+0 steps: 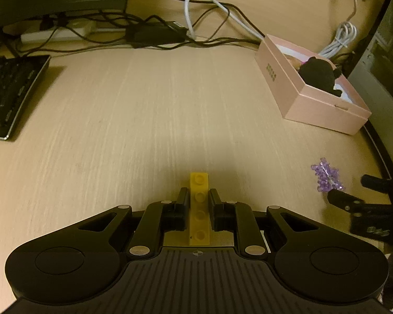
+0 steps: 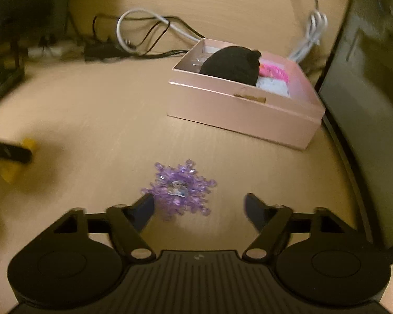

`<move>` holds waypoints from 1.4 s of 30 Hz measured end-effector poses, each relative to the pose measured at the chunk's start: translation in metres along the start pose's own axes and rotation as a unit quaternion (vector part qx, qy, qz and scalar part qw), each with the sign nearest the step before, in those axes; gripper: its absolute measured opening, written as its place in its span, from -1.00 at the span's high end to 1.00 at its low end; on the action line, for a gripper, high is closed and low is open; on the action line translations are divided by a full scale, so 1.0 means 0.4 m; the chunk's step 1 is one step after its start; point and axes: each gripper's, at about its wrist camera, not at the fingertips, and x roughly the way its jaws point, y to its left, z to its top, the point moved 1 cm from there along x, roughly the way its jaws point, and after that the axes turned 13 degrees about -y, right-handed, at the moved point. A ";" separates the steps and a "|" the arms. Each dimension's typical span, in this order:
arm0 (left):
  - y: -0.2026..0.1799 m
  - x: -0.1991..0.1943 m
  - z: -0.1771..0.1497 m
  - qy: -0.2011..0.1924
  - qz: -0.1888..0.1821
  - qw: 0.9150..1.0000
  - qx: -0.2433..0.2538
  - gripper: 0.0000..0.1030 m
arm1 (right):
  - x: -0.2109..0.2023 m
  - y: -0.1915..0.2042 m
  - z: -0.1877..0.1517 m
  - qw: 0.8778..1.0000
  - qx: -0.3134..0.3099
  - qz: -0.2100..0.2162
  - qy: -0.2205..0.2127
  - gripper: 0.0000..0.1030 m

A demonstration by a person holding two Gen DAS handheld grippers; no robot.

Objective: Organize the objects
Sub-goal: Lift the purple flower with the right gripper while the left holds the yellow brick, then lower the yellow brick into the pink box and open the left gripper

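Left gripper (image 1: 199, 196) clamped on yellow stud brick (image 1: 199, 209) above the desk (image 1: 144, 104). Right gripper (image 2: 199, 206) spread wide, empty, around purple snowflake ornament (image 2: 179, 187) lying near pink box (image 2: 243, 110) at desk's right edge. Risk: thin, spiky ornament slipping or skidding if pinched off-centre.

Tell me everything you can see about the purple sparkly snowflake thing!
The purple snowflake ornament looks like clear plastic, with beaded arms branching out from a shiny, faceted stone in its middle. It lies flat on the wooden desk, in front of the pink box and apart from it. The right hand-held gripper hangs open just over its near edge, one fingertip close beside its arms. Blur hides whether that tip touches it. From the left wrist view it shows edge-on.
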 end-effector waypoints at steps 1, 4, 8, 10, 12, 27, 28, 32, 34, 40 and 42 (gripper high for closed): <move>-0.004 0.001 0.000 0.001 0.001 1.000 0.005 0.65 | 0.001 -0.009 0.006 1.000 0.027 0.013 0.000 -0.83; -0.009 0.001 -0.001 0.000 0.002 1.000 0.017 0.65 | 0.021 -0.011 0.013 0.998 0.060 0.028 0.002 -0.87; -0.018 -0.004 -0.010 -0.009 0.006 0.999 0.034 0.63 | 0.067 -0.005 0.001 0.997 0.076 0.021 0.015 -0.82; -0.026 -0.005 -0.013 -0.009 0.007 0.999 0.049 0.62 | 0.062 0.007 0.003 0.998 0.064 0.026 0.013 -0.60; -0.031 -0.006 -0.015 -0.008 0.007 0.998 0.059 0.62 | 0.059 0.027 0.010 0.999 0.035 0.032 0.013 -0.16; -0.053 -0.004 0.007 0.026 -0.078 0.996 0.021 0.66 | -0.134 -0.080 0.073 0.998 0.027 0.019 -0.058 -0.15; -0.066 -0.005 0.017 0.024 -0.085 0.996 0.020 0.66 | -0.139 -0.092 0.068 0.998 0.029 0.013 -0.058 -0.15; -0.140 -0.021 0.080 -0.004 -0.123 0.992 0.033 0.66 | -0.161 -0.134 0.037 0.998 0.039 -0.004 -0.053 -0.15; -0.176 -0.030 0.118 -0.023 -0.143 0.989 0.041 0.66 | -0.168 -0.151 0.021 0.998 0.044 -0.017 -0.052 -0.15; -0.287 -0.024 0.249 -0.079 -0.179 0.977 0.081 0.66 | -0.203 -0.204 -0.021 0.995 0.073 -0.033 -0.051 -0.15; -0.320 0.000 0.299 -0.095 -0.183 0.974 0.093 0.66 | -0.213 -0.220 -0.033 0.995 0.082 -0.039 -0.051 -0.15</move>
